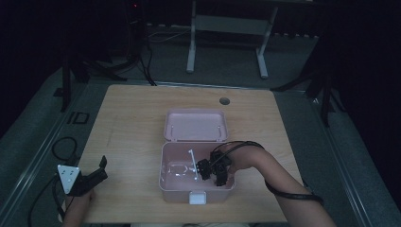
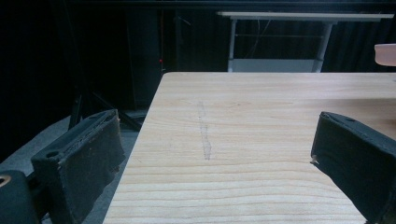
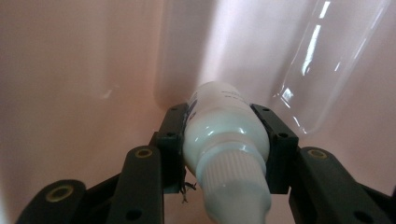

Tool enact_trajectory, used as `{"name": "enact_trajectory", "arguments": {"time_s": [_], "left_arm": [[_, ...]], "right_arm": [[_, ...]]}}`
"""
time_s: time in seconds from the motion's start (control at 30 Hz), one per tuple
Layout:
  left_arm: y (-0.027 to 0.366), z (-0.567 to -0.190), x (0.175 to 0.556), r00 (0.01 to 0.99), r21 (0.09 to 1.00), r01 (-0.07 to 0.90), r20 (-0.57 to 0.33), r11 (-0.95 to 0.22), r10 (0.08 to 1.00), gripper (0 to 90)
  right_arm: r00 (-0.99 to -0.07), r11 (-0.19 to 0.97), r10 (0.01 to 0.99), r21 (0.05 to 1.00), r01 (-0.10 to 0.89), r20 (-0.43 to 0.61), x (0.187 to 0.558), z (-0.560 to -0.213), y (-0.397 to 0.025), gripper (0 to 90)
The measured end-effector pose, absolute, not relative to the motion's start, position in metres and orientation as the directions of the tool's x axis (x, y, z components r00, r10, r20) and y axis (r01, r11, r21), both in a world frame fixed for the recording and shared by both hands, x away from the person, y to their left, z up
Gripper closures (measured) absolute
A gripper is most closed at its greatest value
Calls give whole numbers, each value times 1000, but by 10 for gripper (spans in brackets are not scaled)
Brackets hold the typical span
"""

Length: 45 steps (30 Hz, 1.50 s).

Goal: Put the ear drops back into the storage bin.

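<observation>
Two grippers at a wooden table (image 1: 132, 118), one busy inside an open pink box (image 1: 163, 177).
Right gripper (image 3: 226, 135) sits down in the box with its jaws clamped on a white bottle (image 3: 224, 140), ribbed cap toward the camera, a clear tube (image 3: 322, 60) lying just beside it. Left gripper (image 1: 97, 175) hovers near the table's front-left corner, jaws spread wide with nothing between them.

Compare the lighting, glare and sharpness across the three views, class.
High view: dim, surroundings near black, glints inside the pink box. Left gripper view: table evenly lit and sharp, background dark. Right gripper view: brightest, bright streaks of glare on a clear curved surface, the white bottle slightly soft.
</observation>
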State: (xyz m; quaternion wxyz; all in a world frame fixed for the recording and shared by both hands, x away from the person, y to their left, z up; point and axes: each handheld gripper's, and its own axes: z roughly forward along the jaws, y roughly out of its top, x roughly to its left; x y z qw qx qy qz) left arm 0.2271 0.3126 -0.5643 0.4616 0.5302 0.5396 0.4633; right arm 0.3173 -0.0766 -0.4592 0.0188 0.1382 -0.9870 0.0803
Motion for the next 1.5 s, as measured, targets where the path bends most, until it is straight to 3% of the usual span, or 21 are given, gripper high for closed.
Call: {"name": "enact_trajectory", "arguments": {"time_s": [0.93,1.5], "left_arm": [[313,-564,227,-10,989,148,-6,7,1000,24],[313,-564,227,-10,989,149,-6,7,1000,24]], "right_arm": [[-963,945,-257,-186,-268,80,318,-487,-77,577],[-976,972,-219,-84,-219,4,320,-436,-90,536]]}}
